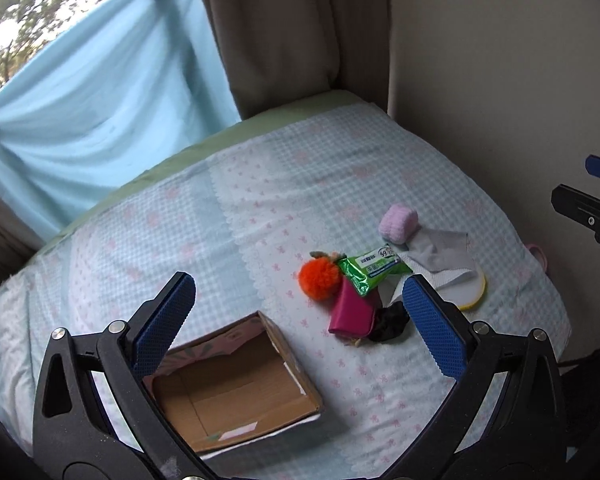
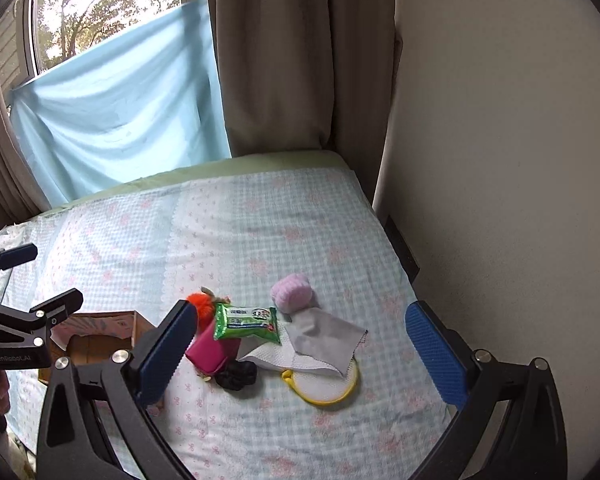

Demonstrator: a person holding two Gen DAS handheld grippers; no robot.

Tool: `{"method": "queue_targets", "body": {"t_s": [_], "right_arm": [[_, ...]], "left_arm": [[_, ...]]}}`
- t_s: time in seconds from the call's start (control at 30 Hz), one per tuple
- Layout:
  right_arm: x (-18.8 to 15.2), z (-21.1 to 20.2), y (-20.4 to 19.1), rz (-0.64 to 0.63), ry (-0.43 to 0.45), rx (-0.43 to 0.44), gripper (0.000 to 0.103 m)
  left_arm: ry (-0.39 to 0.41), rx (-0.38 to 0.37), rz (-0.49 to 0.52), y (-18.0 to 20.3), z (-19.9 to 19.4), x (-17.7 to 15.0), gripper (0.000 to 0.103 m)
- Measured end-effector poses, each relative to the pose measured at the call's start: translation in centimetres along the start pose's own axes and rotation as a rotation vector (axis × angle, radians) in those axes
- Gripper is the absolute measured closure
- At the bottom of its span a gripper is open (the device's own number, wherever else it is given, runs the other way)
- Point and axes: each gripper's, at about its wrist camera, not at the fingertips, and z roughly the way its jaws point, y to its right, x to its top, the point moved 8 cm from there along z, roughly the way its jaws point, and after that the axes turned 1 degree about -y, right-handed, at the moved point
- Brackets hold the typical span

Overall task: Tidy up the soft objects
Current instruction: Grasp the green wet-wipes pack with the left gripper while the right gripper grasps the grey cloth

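Note:
A heap of small things lies on the bed: an orange pompom (image 1: 318, 279), a green wipes pack (image 1: 370, 268), a magenta pouch (image 1: 350, 312), a black scrunchie (image 1: 390, 322), a pink fluffy roll (image 1: 398, 224), a grey cloth (image 1: 440, 254) and a yellow-rimmed mesh hoop (image 2: 324, 386). An open cardboard box (image 1: 236, 384), empty, sits to their left. My left gripper (image 1: 300, 320) is open and empty, above the box and the heap. My right gripper (image 2: 300, 340) is open and empty, hovering over the heap.
The bed (image 2: 240, 232) has a checked blue-and-pink cover. A wall (image 2: 500, 160) runs along its right side. A beige curtain (image 2: 280, 60) and a blue sheet (image 2: 120, 100) over the window stand behind it. The left gripper shows at the left edge of the right wrist view (image 2: 32, 292).

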Motion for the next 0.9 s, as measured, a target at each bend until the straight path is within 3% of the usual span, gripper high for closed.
{"method": "queue_targets", "body": {"t_s": [0.3, 0.43, 0.57, 0.7, 0.9], "right_arm": [[-3.3, 13.0, 3.2, 0.038, -0.143, 0.058, 0.0], [-5.9, 17.7, 3.0, 0.015, -0.189, 0.093, 0.0], [-8.4, 22.0, 3.2, 0.012, -0.232, 0.111, 0.0], [-9.8, 25.2, 3.6, 0.055, -0.266, 0.139, 0.004], [-11.5, 28.2, 3.1, 0.064, -0.314, 0.176, 0.01]], "left_arm": [[-0.092, -0.213, 0.363, 8.2, 14.3, 1.6, 0.0], [-0.159, -0.333, 0.526, 11.8, 19.7, 0.5, 0.001], [-0.208, -0.388, 0.671, 14.4, 24.1, -1.5, 0.003], [-0.256, -0.441, 0.696, 15.6, 27.3, -2.5, 0.006], [-0.335, -0.47, 0.706, 16.6, 30.8, -4.1, 0.019]]}}
